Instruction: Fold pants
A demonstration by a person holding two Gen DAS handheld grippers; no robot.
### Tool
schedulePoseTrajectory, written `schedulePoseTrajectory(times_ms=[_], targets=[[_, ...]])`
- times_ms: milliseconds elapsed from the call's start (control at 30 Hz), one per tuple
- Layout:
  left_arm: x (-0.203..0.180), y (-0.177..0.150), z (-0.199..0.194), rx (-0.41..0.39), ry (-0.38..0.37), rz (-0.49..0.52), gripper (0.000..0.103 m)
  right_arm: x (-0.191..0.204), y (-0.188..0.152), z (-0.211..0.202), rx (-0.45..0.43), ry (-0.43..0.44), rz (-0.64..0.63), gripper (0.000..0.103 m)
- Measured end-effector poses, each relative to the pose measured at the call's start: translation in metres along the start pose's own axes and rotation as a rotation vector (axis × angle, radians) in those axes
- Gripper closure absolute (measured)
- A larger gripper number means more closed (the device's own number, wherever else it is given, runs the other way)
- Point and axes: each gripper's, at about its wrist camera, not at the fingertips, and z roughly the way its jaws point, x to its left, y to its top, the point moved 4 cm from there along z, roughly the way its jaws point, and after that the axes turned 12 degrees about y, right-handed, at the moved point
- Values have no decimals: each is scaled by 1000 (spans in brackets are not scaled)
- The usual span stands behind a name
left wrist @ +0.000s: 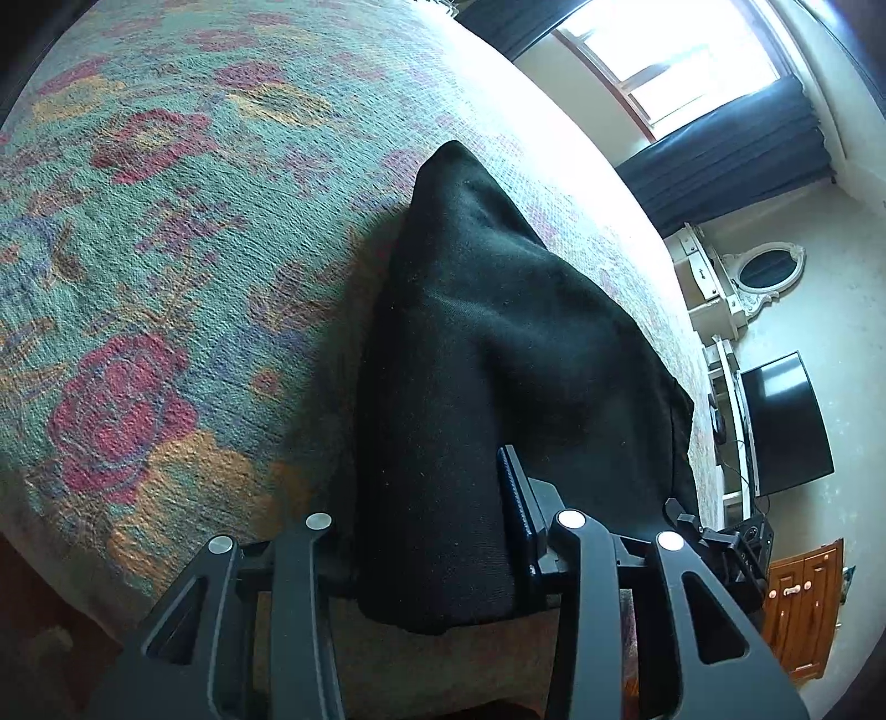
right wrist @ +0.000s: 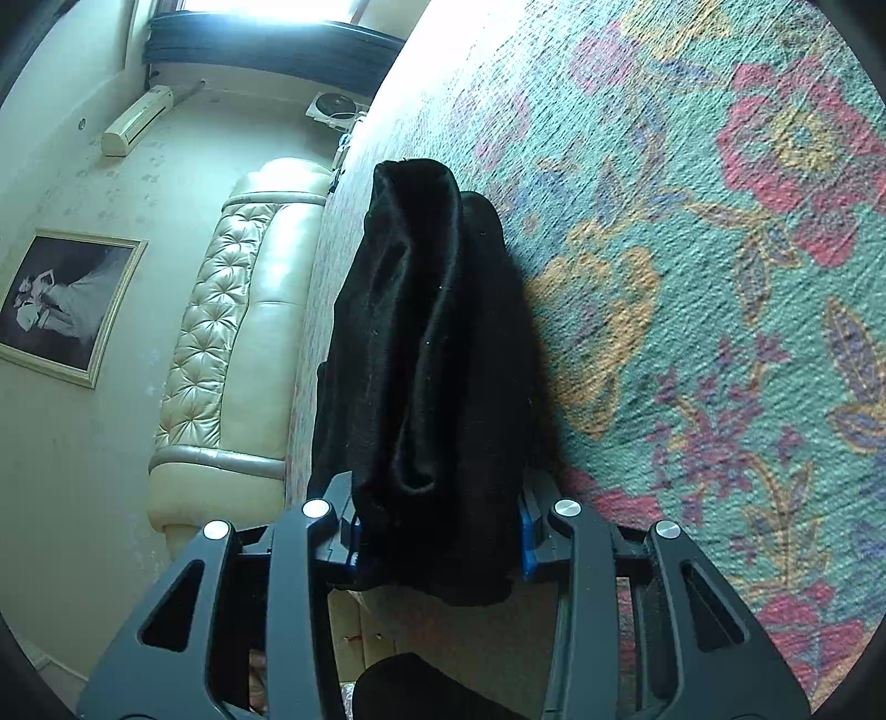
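The black pants [left wrist: 487, 360] lie bunched on a floral bedspread [left wrist: 166, 221]. In the left wrist view my left gripper [left wrist: 437, 531] is shut on the near end of the pants, with black cloth filling the space between the fingers. In the right wrist view the black pants [right wrist: 421, 354] run away from the camera in thick folds. My right gripper [right wrist: 437, 531] is shut on their near end, its blue-edged pads pressing the bundle from both sides. The cloth hangs a little below both grippers.
The bedspread [right wrist: 692, 277] spreads wide beside the pants. The bed edge runs near the pants in both views. Beyond it stand a cream sofa [right wrist: 238, 332], a dark television [left wrist: 786, 421], a white dresser with an oval mirror [left wrist: 764, 271] and a curtained window [left wrist: 681, 50].
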Motion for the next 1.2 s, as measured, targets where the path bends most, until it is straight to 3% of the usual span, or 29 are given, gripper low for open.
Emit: schedulePoseTrajectory(times_ms=[1200], targets=[[1,7,6,-11,5,13,63,-32,-25,-26,1,33,58,65]])
